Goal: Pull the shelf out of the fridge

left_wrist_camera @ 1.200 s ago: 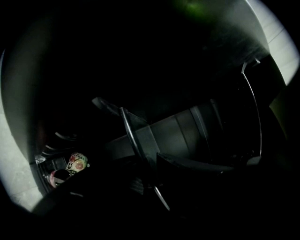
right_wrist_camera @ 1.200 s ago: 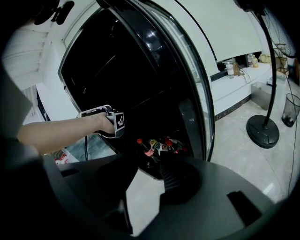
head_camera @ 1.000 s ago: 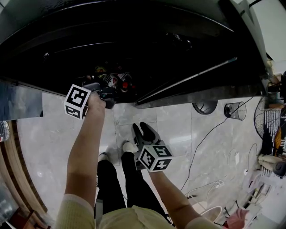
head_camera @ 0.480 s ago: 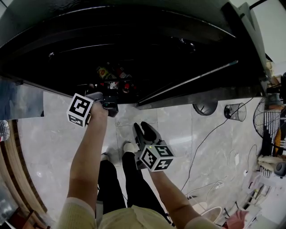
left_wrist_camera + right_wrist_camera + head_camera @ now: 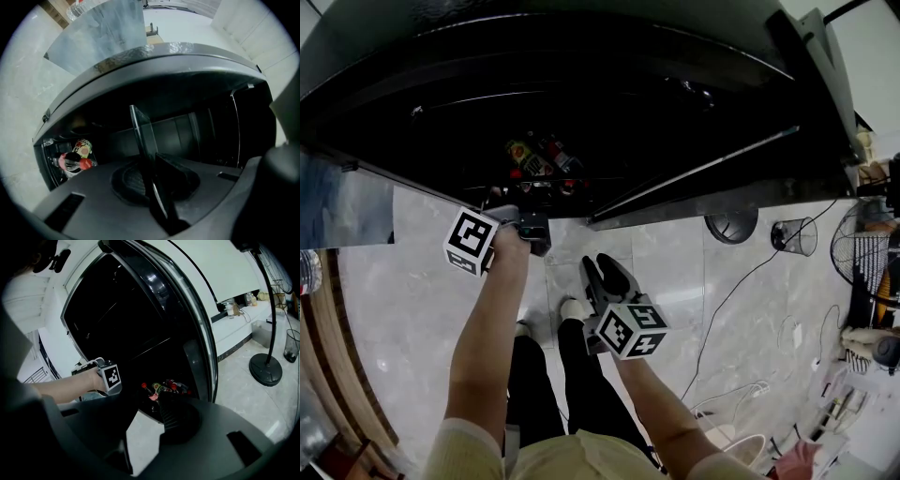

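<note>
Glass shelf [image 5: 140, 133] is pinched in the left gripper [image 5: 532, 228], jaws having just been closing; best pull it level and straight. Right gripper [image 5: 602, 277] hangs empty, jaws apart.

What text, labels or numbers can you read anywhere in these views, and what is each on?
No text reads clearly in any view.
Bottles in the fridge: coloured labels, too small and blurred to read.
Marker cubes: black-and-white square patterns only, no letters or digits.
</note>
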Tool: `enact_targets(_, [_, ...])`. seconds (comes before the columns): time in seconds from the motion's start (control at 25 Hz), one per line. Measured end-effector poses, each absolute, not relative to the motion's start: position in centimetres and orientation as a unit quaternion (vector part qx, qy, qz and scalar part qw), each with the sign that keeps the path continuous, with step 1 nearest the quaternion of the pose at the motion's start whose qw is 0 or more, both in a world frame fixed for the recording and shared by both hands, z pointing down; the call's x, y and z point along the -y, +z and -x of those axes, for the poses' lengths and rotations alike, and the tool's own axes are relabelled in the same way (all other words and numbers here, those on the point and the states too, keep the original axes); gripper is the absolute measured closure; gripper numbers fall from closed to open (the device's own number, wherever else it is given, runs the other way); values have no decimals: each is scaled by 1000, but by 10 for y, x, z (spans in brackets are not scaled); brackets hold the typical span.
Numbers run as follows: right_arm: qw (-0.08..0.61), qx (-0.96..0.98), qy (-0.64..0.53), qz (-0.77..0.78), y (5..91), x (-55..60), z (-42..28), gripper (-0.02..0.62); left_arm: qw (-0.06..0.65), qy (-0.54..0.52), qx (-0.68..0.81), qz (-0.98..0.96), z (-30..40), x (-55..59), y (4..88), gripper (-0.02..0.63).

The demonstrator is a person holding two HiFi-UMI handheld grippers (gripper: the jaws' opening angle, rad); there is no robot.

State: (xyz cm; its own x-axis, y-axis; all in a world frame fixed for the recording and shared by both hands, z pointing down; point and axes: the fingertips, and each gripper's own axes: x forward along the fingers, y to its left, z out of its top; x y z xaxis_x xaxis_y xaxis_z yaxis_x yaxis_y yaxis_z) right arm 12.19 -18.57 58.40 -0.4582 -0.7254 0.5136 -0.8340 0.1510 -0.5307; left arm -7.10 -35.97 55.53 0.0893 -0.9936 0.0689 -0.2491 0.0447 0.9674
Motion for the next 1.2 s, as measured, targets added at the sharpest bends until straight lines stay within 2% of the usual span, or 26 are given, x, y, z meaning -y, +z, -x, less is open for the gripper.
enact_targets(0.44, [9,754,407,-516,566,206,-124,446,480,-389,536,-575,70,342,555,565])
enact_targets(1.2, [-113,712,486,-494,556,259,-112,427,487,-377,522,-590,69,316,554,565])
